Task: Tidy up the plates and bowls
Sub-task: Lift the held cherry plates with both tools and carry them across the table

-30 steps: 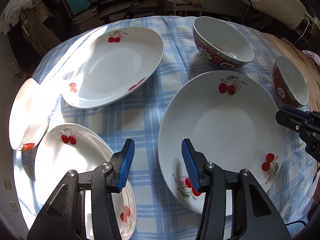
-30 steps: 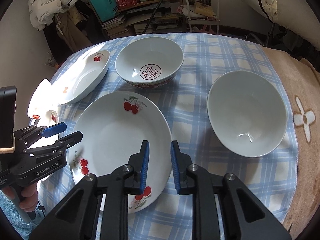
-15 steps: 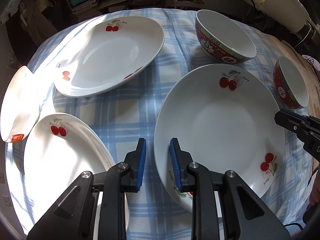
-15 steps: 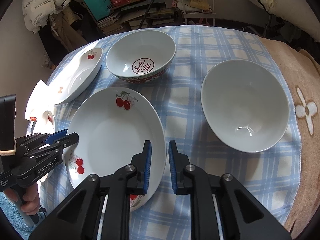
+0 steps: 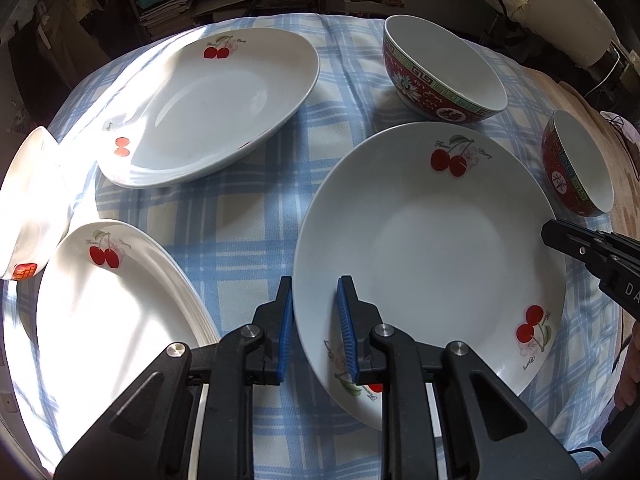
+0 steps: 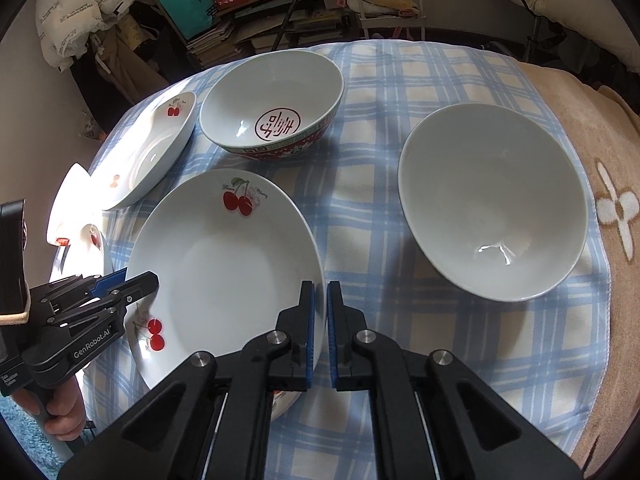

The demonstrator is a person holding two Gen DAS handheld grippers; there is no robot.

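Note:
A white cherry plate [image 5: 432, 248] lies on the blue checked tablecloth; it also shows in the right wrist view [image 6: 224, 272]. My left gripper [image 5: 314, 330] straddles its near-left rim, jaws narrowly apart, one pad over the plate and one outside. My right gripper [image 6: 319, 330] straddles the plate's right rim, jaws nearly closed. A second cherry plate [image 5: 208, 104] lies at the back left. A stack of cherry plates [image 5: 108, 312] sits at the near left. Two red-patterned bowls [image 5: 444, 68] [image 5: 580, 164] stand at the back right.
A white bowl [image 5: 28, 208] sits at the table's left edge. In the right wrist view the bowl with a red emblem [image 6: 272, 104] and the plain-inside bowl [image 6: 492, 200] flank the plate. Cluttered shelves [image 6: 248, 12] stand behind. A brown blanket [image 6: 608, 184] covers the right side.
My left gripper narrowed from wide open and moved right onto the plate's rim. My right gripper closed in on the plate's right rim and its jaws narrowed.

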